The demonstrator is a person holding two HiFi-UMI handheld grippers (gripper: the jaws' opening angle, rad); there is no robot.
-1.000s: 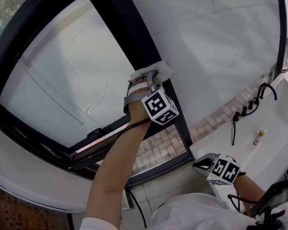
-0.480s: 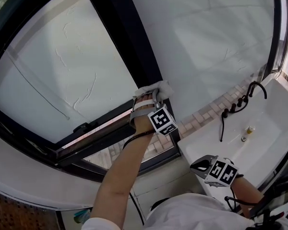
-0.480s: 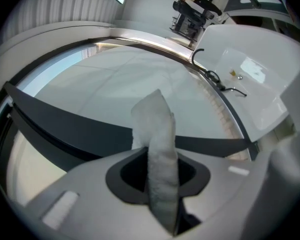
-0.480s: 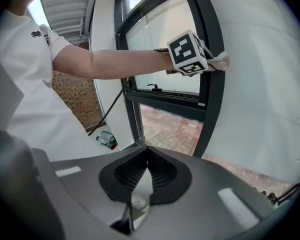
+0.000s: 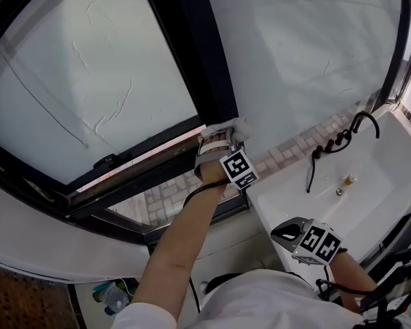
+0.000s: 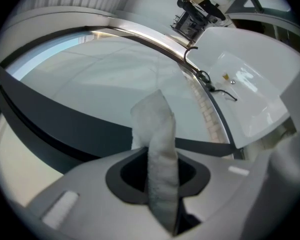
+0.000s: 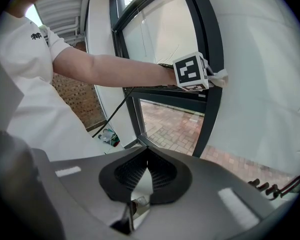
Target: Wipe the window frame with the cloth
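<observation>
Left of the window frame (image 5: 192, 53), a frosted pane (image 5: 89, 81) fills the opening. Below that pane a strip of brick paving (image 5: 166, 199) shows through the lower glass.

The frame's black upright runs down from the top of the head view. Our left gripper (image 5: 227, 136) meets it at its lower end, where the upright joins the cross bar. The jaws of that gripper are clamped on the white cloth (image 5: 238, 127). In the left gripper view the cloth stands up from between them as a folded strip, pinched tight, with its free end in front of the dark frame. In the head view the cloth sits bunched against the right edge of the upright, touching it.

Our bare forearm (image 5: 181, 232) reaches up towards the frame. The left gripper's marker cube (image 5: 238, 168) sits just below the cloth.

Right of the frame comes a pale panel (image 5: 308, 60). Further right are a black tap (image 5: 335, 142) and a white basin (image 5: 370, 184), both well apart from the frame.

Our right gripper (image 5: 288, 233) hangs low, below and to the right of the frame. It is near the basin's front edge and well apart from the cloth. In the right gripper view its two jaws meet at their tips with nothing between them, and they point towards the foot of the frame.
</observation>
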